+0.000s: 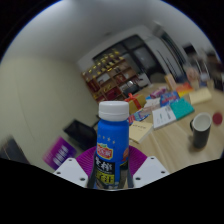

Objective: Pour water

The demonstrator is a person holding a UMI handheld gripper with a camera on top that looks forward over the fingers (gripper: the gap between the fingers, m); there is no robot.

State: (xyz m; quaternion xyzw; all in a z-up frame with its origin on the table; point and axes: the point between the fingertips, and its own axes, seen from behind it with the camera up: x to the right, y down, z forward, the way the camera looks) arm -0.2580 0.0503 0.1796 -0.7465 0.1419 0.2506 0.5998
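A blue bottle [112, 145] with a white cap and a printed label stands upright between my gripper's [111, 172] two fingers. Both purple pads [86, 164] press against its sides, so the gripper is shut on it. The bottle's base is hidden below the fingers. Beyond it to the right, a dark cup [201, 127] sits on the wooden table [175, 148].
Several colourful boxes and packets [165, 105] lie on the table behind the bottle. A dark chair [78, 130] stands to the left. Shelves with goods [105, 68] line the far wall.
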